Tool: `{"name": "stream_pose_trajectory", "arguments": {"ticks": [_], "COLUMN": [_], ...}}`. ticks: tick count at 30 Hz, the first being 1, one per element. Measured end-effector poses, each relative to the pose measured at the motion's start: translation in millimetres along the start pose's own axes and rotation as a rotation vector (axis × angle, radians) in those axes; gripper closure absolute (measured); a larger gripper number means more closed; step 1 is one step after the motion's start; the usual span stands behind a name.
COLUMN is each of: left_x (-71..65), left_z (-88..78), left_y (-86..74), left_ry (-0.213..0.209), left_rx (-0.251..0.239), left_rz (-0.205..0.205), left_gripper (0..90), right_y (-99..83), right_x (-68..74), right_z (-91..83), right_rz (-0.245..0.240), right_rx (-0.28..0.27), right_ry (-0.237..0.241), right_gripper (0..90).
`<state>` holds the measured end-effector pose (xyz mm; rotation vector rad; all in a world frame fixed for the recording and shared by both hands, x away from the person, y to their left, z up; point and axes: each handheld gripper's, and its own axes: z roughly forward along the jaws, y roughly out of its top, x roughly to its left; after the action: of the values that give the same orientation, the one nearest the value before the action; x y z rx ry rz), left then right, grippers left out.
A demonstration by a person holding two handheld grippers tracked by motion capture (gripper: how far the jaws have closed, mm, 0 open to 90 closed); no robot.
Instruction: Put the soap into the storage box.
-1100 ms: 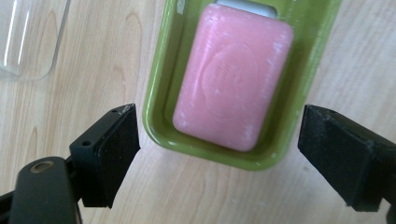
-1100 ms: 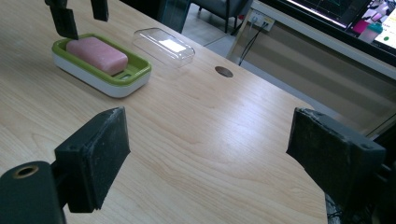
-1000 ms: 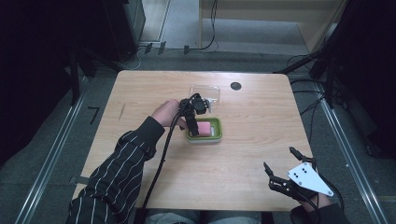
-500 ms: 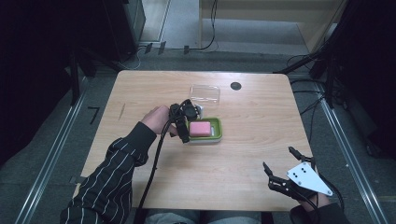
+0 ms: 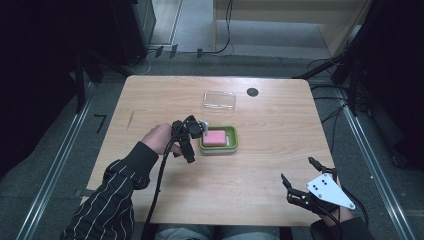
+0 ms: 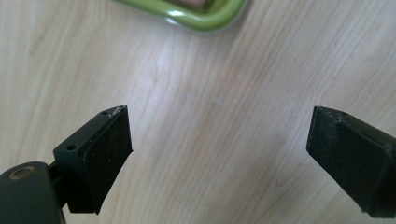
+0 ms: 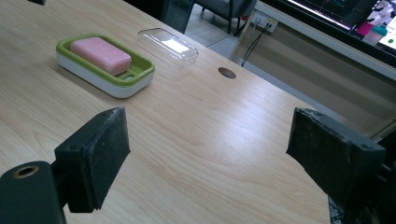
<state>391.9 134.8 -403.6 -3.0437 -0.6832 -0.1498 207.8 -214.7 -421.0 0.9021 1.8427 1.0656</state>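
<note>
Resting in the green soap dish point(image 5: 232, 145) at mid-worktop, the pink soap bar point(image 5: 216, 137) now lies free: the left gripper point(image 5: 187, 145) has drawn back to the dish's left, its jaws just opened wide and empty, so placement looks done. Clear lid point(image 5: 219, 100) lies beyond; right gripper point(image 5: 300, 182) open, empty, near right. No legible writing.

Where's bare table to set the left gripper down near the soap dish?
Bare wood lies left of the left gripper, and a wide strip between the soap dish and the right gripper. Tighter behind, by the clear lid.
</note>
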Motion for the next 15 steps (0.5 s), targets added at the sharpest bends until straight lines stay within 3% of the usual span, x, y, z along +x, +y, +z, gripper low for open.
{"name": "stream_pose_trajectory", "arguments": {"ticks": [15], "left_x": [-13.7], "left_z": [10.5], "left_y": [-29.9], "left_ry": [-0.035], "left_rx": [0.037], "left_rz": [-0.045], "left_gripper": [5.0], "right_y": [-0.1], "right_x": [0.2], "right_z": [0.0], "right_rz": [-0.002], "right_rx": [0.001], "right_ry": [0.004], "right_gripper": [13.1]}}
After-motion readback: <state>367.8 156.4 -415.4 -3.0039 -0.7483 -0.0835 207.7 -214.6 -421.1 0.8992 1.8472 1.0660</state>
